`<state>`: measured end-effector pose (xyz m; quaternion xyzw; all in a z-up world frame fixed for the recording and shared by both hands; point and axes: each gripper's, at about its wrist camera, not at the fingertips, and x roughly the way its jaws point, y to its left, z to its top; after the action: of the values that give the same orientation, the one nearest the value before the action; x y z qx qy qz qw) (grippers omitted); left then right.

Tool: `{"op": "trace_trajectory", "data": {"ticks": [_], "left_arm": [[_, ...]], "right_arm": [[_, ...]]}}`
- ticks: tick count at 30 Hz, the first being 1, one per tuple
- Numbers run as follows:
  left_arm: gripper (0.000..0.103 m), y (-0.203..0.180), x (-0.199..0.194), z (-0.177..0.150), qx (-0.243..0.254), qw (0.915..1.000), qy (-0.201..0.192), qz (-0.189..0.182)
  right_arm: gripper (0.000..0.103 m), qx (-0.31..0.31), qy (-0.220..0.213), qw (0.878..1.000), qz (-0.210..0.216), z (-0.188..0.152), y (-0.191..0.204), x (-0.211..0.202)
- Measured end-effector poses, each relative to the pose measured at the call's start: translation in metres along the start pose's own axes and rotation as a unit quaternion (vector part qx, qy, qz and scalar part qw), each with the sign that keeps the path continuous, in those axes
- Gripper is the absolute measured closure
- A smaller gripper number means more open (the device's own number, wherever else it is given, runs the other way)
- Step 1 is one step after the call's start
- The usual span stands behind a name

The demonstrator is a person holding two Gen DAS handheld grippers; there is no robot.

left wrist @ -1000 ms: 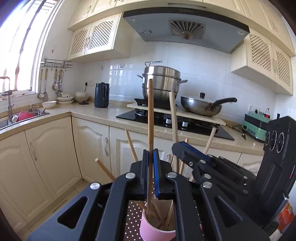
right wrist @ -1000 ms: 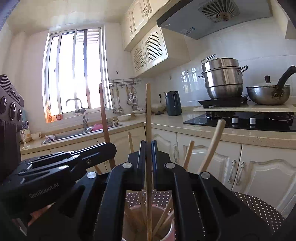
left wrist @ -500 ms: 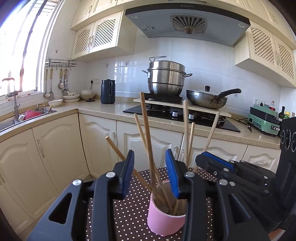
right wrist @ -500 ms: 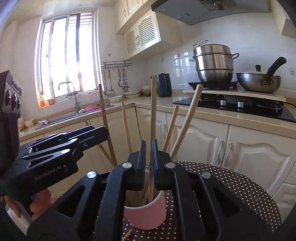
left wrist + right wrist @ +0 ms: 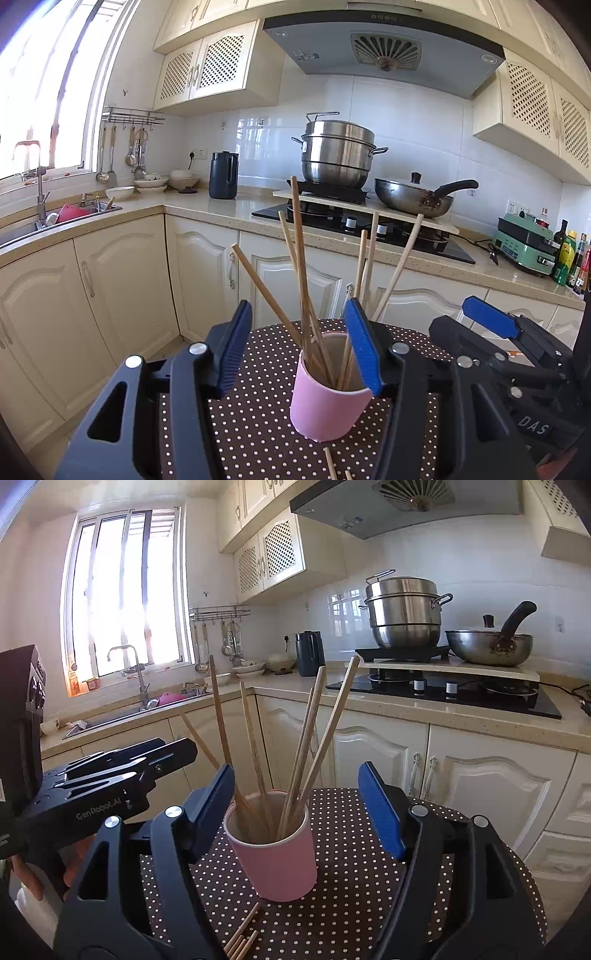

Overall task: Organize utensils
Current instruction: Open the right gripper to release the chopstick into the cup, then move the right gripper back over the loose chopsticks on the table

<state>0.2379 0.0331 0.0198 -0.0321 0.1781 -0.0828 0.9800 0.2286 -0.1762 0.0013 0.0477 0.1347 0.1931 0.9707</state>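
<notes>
A pink cup stands on a round table with a brown polka-dot cloth. Several wooden chopsticks stand in it, leaning apart. My left gripper is open and empty, its blue pads either side of the cup's top. My right gripper is open and empty, with the cup and its chopsticks between its fingers. A few loose chopsticks lie on the cloth in front of the cup. The right gripper also shows in the left wrist view.
Kitchen cabinets and a counter run behind the table. A steel pot and a wok sit on the stove. A dark kettle and a sink are at the left. Bottles stand at the far right.
Both grippers were shut on chopsticks held upright over the cup. The left opened first, then the right, and the chopsticks dropped into the cup. Both grippers drew back.
</notes>
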Motion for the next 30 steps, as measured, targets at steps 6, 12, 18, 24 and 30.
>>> {"op": "trace_trajectory", "data": {"ticks": [6, 12, 18, 24, 30], "left_arm": [[0.047, -0.005, -0.019, -0.010, 0.001, 1.0000, 0.003, 0.002], [0.046, -0.009, -0.038, -0.023, -0.006, 1.0000, 0.007, -0.001], [0.044, -0.014, -0.056, -0.046, -0.009, 0.9995, 0.018, -0.024], [0.044, -0.018, -0.068, -0.071, 0.000, 0.9988, 0.041, -0.028], [0.044, -0.016, -0.066, -0.096, -0.012, 0.9957, 0.086, -0.032]], "right_arm": [[0.032, -0.017, -0.009, 1.000, 0.008, -0.003, 0.012, -0.025], [0.032, -0.001, 0.001, 1.000, 0.021, -0.008, 0.017, -0.041], [0.032, 0.038, 0.022, 0.999, 0.027, -0.018, 0.015, -0.051], [0.032, 0.065, 0.034, 0.997, 0.016, -0.035, 0.015, -0.065], [0.032, 0.074, 0.067, 0.995, -0.001, -0.056, 0.019, -0.068]]}}
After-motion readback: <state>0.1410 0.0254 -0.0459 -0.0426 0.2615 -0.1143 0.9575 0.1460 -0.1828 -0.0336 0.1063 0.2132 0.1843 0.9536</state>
